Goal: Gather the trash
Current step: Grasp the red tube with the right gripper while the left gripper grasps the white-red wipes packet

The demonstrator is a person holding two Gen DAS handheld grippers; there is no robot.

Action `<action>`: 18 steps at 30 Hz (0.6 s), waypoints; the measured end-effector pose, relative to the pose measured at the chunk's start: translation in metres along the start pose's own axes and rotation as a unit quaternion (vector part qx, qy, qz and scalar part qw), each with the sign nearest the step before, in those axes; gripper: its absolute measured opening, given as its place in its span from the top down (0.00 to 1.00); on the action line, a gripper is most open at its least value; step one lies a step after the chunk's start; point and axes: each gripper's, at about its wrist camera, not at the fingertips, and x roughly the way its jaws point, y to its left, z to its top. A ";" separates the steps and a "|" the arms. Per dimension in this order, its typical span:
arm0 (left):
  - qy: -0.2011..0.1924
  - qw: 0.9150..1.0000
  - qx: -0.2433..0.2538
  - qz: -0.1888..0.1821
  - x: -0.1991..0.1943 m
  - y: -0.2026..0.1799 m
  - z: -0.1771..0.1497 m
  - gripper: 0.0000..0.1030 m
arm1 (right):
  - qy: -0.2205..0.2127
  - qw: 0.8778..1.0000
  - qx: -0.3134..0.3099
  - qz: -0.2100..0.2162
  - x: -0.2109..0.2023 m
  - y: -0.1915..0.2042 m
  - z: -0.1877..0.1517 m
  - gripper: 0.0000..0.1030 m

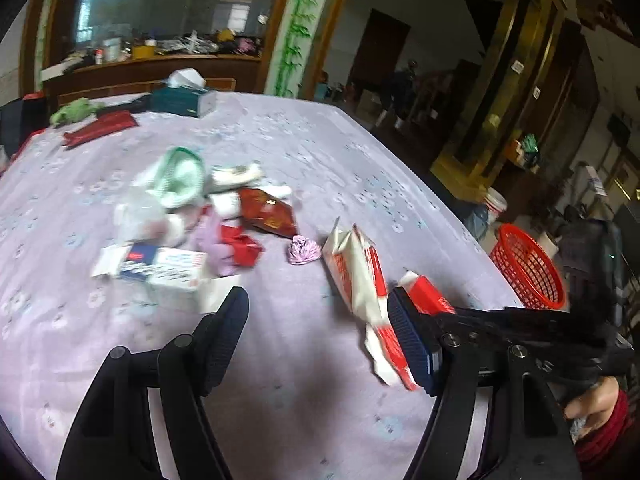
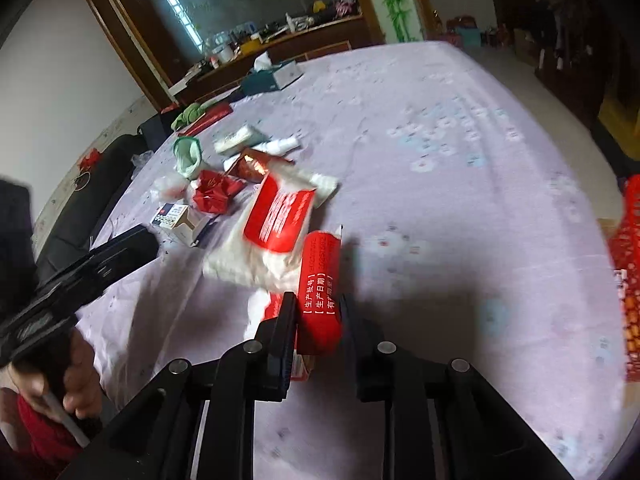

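Our right tongs (image 2: 318,316) are clamped on one red-and-white tissue wrapper (image 2: 320,280) over the counter (image 2: 460,140); left tongs (image 1: 316,312) hang apart, empty. One red basket (image 1: 528,268) sits past the counter's edge.

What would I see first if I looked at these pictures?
Probably the red and white wrapper pinched by the right gripper near the table's front edge. Behind it, a messy trash pile sits mid-table, and a red basket waits past the table's right edge.
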 end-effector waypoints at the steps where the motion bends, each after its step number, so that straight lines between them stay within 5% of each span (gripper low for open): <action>1: 0.005 1.000 0.001 -0.006 0.006 -0.003 0.002 0.32 | -0.003 1.000 0.002 -0.001 -0.005 -0.003 -0.002 0.78; 9: 0.058 0.998 -0.006 -0.037 0.045 -0.027 0.002 0.32 | -0.045 0.998 0.015 -0.036 -0.050 -0.040 -0.016 0.78; 18: 0.075 0.996 -0.044 0.000 0.055 -0.042 -0.006 0.32 | -0.084 0.995 0.043 -0.038 -0.076 -0.066 -0.016 0.78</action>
